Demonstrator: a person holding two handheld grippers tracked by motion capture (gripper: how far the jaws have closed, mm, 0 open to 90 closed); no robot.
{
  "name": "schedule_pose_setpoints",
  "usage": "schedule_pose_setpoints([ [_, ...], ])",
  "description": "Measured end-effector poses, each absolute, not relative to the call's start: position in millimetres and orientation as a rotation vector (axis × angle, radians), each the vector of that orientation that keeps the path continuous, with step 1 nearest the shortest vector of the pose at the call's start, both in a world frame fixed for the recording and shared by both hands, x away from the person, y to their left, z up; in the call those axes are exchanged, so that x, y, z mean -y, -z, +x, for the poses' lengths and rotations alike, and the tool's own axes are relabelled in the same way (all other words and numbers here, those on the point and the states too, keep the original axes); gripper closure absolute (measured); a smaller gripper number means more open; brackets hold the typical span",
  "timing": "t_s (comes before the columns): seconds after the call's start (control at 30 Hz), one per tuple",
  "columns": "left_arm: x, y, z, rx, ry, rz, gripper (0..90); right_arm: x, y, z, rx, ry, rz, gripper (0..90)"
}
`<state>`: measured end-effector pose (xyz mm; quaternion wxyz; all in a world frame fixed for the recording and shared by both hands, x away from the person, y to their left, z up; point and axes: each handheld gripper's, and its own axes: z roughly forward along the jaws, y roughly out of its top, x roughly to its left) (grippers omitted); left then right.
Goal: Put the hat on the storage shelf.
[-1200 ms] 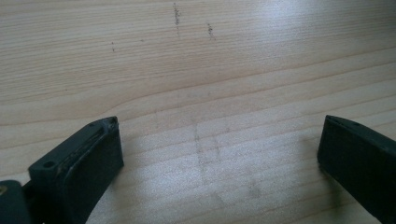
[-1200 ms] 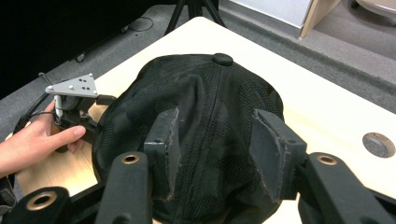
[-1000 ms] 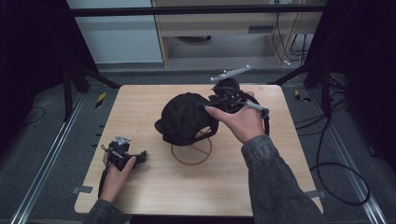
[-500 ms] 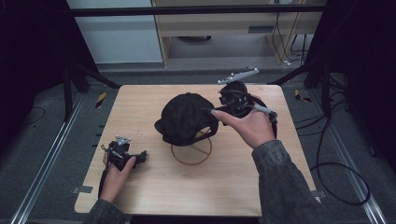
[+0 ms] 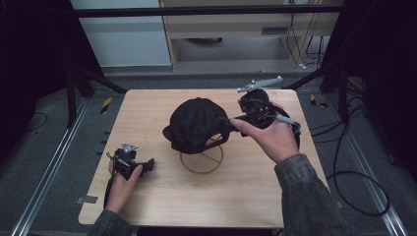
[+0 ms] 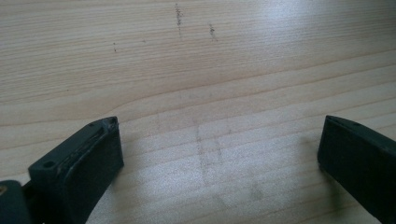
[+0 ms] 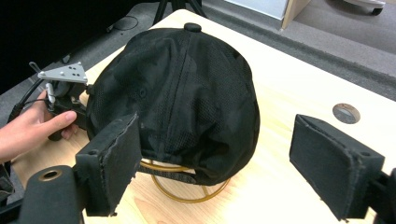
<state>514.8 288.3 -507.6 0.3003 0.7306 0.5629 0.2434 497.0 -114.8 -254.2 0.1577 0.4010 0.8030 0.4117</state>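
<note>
A black cap (image 5: 196, 125) sits on a gold wire stand (image 5: 201, 160) in the middle of the wooden table (image 5: 147, 113). My right gripper (image 5: 231, 124) is held just right of the cap, pointing at its back. Its jaws have just been opening and now stand wide apart. In the right gripper view the cap's mesh back (image 7: 187, 93) lies beyond the right gripper (image 7: 215, 135), with the stand (image 7: 187, 189) below; neither pad touches the cap. My left gripper (image 5: 147, 164) rests at the table's front left. Seen up close, the left gripper (image 6: 219, 135) is open over bare wood.
A round hole (image 7: 346, 113) is set in the tabletop beyond the cap. A black cable (image 5: 354, 196) loops on the floor at the right. Metal rails run along both sides of the table, and a cabinet stands behind it.
My right hand has drawn back to the right, away from the cap. The cap stays on its stand. The left hand has not moved.
</note>
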Motion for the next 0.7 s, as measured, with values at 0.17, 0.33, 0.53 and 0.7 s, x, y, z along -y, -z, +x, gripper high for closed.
schedule_pose_setpoints([
  [0.17,-288.6,507.5,515.4,-1.500,-0.646,1.935,0.0,122.9,256.2,494.6,-2.282,-1.176,1.150,14.3],
  [0.33,-289.1,507.7,516.1,-1.505,-0.651,1.929,0.0,130.6,255.6,490.8,-2.269,-1.174,1.149,13.4],
  [0.53,-291.4,507.7,517.6,-1.522,-0.659,1.919,0.0,140.1,255.2,485.7,-2.252,-1.175,1.154,11.9],
  [0.7,-293.9,507.6,519.4,-1.542,-0.666,1.907,0.0,149.5,259.7,482.1,-2.232,-1.178,1.164,10.1],
])
